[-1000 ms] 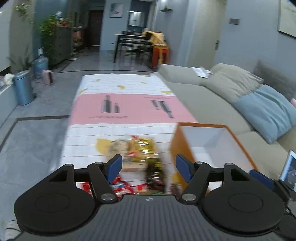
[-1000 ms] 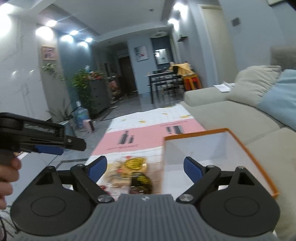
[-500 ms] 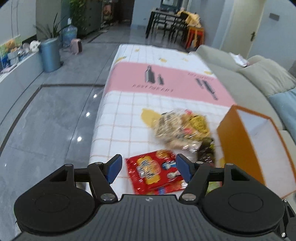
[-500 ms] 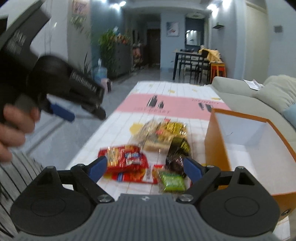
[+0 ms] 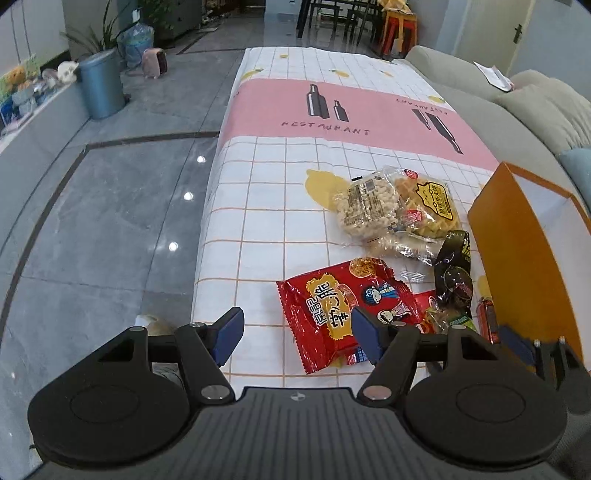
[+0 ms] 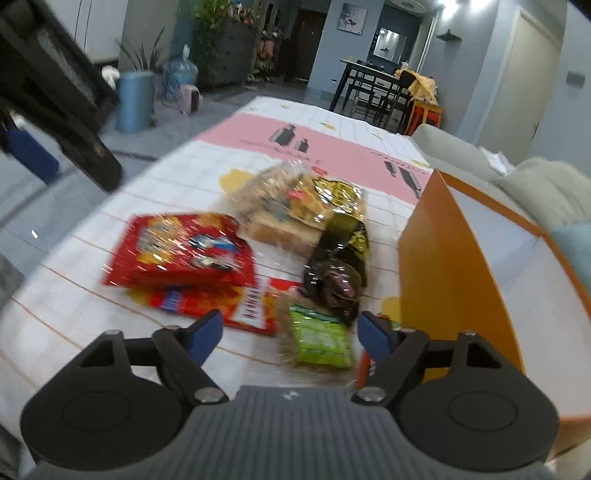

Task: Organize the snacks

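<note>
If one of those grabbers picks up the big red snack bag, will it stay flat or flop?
The red snack bag looks like thin, glossy foil, so it probably sags and may slip. It looks puffy, so likely light. The contents might crush under a hard squeeze.

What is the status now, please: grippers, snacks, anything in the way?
Left gripper open, empty. Right gripper open, empty, above green packet. Snacks loose on table beside orange box. Nothing in the way.

A home living room: sofa [image 5: 480, 96], dining table [image 6: 373, 79], potted plants [image 6: 221, 33]
</note>
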Motion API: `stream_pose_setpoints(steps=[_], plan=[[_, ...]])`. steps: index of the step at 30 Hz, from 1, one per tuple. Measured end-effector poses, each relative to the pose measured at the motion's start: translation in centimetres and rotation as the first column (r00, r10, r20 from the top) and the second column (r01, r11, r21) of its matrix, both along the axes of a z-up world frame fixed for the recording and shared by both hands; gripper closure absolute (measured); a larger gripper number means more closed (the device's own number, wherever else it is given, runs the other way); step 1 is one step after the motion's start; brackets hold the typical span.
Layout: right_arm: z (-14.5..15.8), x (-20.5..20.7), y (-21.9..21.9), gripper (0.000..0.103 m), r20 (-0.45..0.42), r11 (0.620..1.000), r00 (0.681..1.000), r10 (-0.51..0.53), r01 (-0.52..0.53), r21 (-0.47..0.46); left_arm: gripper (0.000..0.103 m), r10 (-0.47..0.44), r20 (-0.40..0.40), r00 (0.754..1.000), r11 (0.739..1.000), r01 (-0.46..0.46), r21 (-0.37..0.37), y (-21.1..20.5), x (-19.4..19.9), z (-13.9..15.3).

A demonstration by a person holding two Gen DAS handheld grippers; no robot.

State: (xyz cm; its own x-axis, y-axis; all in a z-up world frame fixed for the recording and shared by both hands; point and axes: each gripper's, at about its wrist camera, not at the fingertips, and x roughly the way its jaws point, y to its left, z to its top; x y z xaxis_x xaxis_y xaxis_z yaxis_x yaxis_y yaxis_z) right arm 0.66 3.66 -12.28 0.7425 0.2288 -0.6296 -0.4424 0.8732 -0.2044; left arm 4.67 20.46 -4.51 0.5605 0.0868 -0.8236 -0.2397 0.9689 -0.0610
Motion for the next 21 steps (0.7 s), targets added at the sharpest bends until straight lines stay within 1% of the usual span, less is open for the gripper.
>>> stream_pose_setpoints(steps=[2, 3, 6, 7, 9, 10, 11, 12, 14, 16, 21], plan=[[-1.0, 0.6, 0.5, 0.027, 0.017, 0.998, 1.000, -0.002, 0.003, -0.063, 0.025, -0.015, 0.005, 1.000, 1.000, 0.015, 0.014, -0.5, 0.0, 0.1], [-1.4, 0.8, 0.6, 0.028, 0.010, 0.997, 1.000, -0.003, 0.004, -0.079, 0.025, -0.022, 0.007, 1.000, 1.000, 0.021, 0.012, -0.6, 0.1, 0.1], [-2.4, 1.5, 0.2, 0.033, -0.051, 0.998, 0.999, -0.009, 0.006, -0.064, 0.025, -0.042, 0.011, 0.999, 0.999, 0.042, -0.001, -0.9, 0.2, 0.1], [-2.6, 1.6, 0.0, 0.034, -0.055, 0.999, 0.998, -0.018, 0.016, -0.044, 0.025, -0.047, 0.010, 0.999, 0.999, 0.047, 0.002, -1.1, 0.2, 0.1], [-2.6, 1.9, -0.4, 0.040, -0.059, 0.999, 0.998, -0.034, 0.033, -0.021, 0.025, -0.052, 0.004, 0.999, 0.999, 0.052, 0.015, -1.3, 0.4, -0.1], [-2.6, 2.0, -0.5, 0.051, -0.057, 0.999, 0.997, -0.043, 0.043, -0.016, 0.025, -0.053, -0.002, 0.999, 0.998, 0.053, 0.020, -1.3, 0.5, -0.3], [-2.6, 2.1, -0.5, 0.054, -0.050, 0.998, 0.997, -0.057, 0.056, -0.024, 0.025, -0.054, -0.008, 0.999, 0.998, 0.054, 0.022, -1.5, 0.7, -0.5], [-2.5, 2.3, -0.7, 0.055, -0.057, 0.999, 0.997, -0.051, 0.050, -0.021, 0.025, -0.053, -0.013, 0.998, 0.998, 0.054, 0.022, -1.5, 0.8, -0.6], [-2.1, 2.4, -1.1, 0.059, -0.073, 0.999, 0.996, -0.043, 0.044, 0.008, 0.025, -0.054, -0.018, 0.998, 0.998, 0.054, 0.021, -1.6, 1.0, -0.9], [-1.7, 2.4, -1.6, 0.059, -0.094, 0.998, 0.995, -0.036, 0.041, 0.047, 0.025, -0.055, -0.015, 0.998, 0.998, 0.055, 0.024, -1.7, 1.1, -0.9], [-0.1, 2.2, -3.0, 0.060, -0.201, 0.981, 0.980, -0.005, 0.043, 0.187, 0.025, -0.073, 0.005, 0.997, 0.997, 0.073, 0.034, -2.4, 1.2, -1.0]])
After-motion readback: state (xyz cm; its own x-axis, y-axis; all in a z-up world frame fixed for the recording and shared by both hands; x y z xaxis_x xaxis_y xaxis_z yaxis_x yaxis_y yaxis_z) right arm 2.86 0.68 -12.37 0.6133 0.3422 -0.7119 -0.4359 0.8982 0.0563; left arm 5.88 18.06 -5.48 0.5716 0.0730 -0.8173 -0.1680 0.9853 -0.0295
